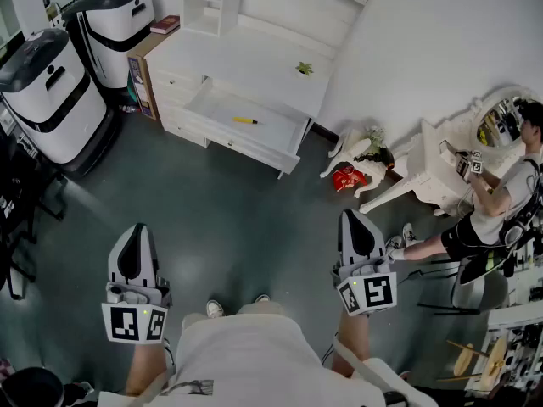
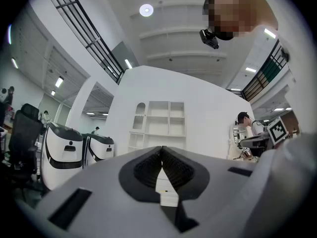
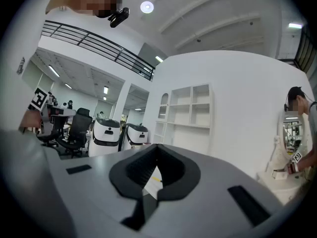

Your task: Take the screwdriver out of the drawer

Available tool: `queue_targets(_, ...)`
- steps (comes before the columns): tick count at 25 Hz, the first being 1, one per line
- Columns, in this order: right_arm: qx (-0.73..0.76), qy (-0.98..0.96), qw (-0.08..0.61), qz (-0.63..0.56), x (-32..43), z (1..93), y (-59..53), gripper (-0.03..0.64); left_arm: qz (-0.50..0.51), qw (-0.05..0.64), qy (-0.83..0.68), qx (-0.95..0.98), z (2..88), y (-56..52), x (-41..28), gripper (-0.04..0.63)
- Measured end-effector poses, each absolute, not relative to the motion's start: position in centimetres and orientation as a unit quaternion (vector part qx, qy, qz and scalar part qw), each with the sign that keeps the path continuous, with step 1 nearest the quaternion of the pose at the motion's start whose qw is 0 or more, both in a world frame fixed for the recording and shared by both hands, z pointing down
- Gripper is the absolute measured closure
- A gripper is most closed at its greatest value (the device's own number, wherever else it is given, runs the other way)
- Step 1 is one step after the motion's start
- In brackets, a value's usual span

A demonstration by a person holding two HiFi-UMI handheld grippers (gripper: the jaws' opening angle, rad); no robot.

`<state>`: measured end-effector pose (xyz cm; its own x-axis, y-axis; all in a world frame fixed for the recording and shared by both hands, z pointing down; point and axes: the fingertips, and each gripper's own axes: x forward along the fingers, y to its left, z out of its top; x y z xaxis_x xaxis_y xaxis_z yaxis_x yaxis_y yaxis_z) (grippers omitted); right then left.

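Note:
A yellow-handled screwdriver (image 1: 244, 120) lies in the open drawer (image 1: 254, 138) of a white desk (image 1: 254, 66) across the grey floor, well beyond both grippers. My left gripper (image 1: 136, 231) and right gripper (image 1: 352, 217) are held low in front of the person's body, pointing toward the desk. Both are shut with nothing between their jaws. In the left gripper view the jaws meet at the tip (image 2: 161, 150), and the screwdriver (image 2: 163, 191) shows as a tiny yellow mark below it. The right gripper (image 3: 157, 147) view shows the screwdriver (image 3: 156, 179) the same way.
Two white-and-black machines (image 1: 51, 91) (image 1: 119, 15) stand left of the desk, with black office chairs (image 1: 21, 219) at the far left. A person (image 1: 501, 202) sits at a white vanity (image 1: 433, 168) on the right. A red bag (image 1: 348, 178) lies on the floor near it.

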<state>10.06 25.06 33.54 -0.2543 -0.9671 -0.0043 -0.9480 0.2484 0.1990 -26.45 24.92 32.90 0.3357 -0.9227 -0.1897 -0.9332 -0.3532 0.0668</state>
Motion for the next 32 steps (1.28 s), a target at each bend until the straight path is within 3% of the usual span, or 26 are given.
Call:
queue_targets(7, 0.592, -0.799, 0.046, -0.094, 8.7, 31.7, 25.8, 0.609, 0.107, 0.043, 0.574, -0.811, 30.7, 26.0, -26.7, 0.58)
queue_targets(21, 0.568, -0.816, 0.02, -0.104, 14.2, 31.2, 25.8, 0.606, 0.105, 0.059, 0.565, -0.816, 29.3, 25.8, -19.1, 0.58)
queue_targets(32, 0.495, -0.864, -0.024, -0.083, 17.3, 31.0, 25.7, 0.216, 0.085, 0.054, 0.579, -0.809, 30.1, 26.2, -14.1, 0.58)
